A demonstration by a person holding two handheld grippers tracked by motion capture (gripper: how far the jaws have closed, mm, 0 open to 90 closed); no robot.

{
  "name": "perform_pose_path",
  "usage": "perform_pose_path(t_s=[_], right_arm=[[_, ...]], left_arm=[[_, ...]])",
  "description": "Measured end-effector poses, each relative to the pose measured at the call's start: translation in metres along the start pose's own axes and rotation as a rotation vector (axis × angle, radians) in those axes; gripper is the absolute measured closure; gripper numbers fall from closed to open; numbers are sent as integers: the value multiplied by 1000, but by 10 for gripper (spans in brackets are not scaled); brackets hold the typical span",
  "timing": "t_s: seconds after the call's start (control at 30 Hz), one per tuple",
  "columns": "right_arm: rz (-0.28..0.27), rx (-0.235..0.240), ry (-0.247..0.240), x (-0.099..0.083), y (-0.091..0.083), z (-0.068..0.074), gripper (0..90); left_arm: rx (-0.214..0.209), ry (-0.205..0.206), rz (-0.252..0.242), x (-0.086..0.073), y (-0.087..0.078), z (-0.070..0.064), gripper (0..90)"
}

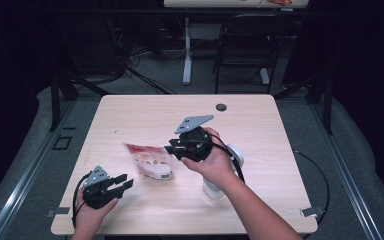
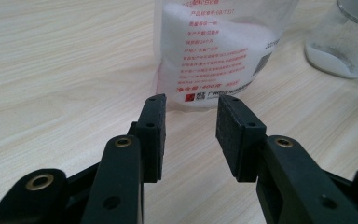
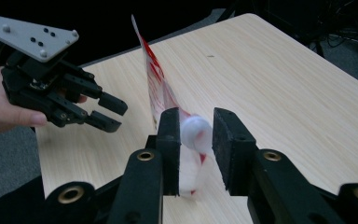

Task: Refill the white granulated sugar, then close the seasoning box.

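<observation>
- The step in hand looks like getting hold of the clear printed pouch of white powder (image 1: pixel 147 161), which lies on the worktop (image 1: pixel 260 125) between the two hands, left of a glass jar (image 2: pixel 342 42) with white powder at its bottom.
- The right tongs (image 3: pixel 196 135) are partly closed round the pouch's end; the jaws flank the bulging white corner, and I cannot tell whether the pads truly pinch it.
- The left tongs (image 2: pixel 191 126) hold nothing, jaws moderately apart, aimed at the pouch's printed lower edge just ahead.
- Right hand (image 1: pixel 215 162) reaches in from the right, its tongs pointing left and down at the pouch; left hand (image 1: pixel 92 207) sits low near the worktop's front edge.
- Next, judged: the left tongs should advance and close on the pouch's near edge so both ends are held.
</observation>
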State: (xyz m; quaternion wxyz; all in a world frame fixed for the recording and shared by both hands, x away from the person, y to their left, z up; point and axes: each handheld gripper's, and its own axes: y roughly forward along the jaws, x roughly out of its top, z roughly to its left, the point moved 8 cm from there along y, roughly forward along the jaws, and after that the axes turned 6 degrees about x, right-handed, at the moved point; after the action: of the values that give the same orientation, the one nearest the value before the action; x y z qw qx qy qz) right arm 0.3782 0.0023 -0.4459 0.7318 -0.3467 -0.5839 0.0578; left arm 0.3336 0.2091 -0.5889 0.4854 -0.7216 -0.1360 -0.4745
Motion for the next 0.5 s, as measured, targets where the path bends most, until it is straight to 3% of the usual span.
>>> perform_pose_path(t_s=[0.2, 0.33, 0.5], right_arm=[[-24, 2, 4, 10, 6, 1, 703], [-8, 9, -19, 13, 11, 4, 683], [4, 15, -15, 15, 23, 5, 682]], left_arm=[[5, 7, -2, 1, 1, 1, 628], [0, 4, -1, 1, 2, 1, 628], [3, 7, 1, 1, 2, 2, 625]])
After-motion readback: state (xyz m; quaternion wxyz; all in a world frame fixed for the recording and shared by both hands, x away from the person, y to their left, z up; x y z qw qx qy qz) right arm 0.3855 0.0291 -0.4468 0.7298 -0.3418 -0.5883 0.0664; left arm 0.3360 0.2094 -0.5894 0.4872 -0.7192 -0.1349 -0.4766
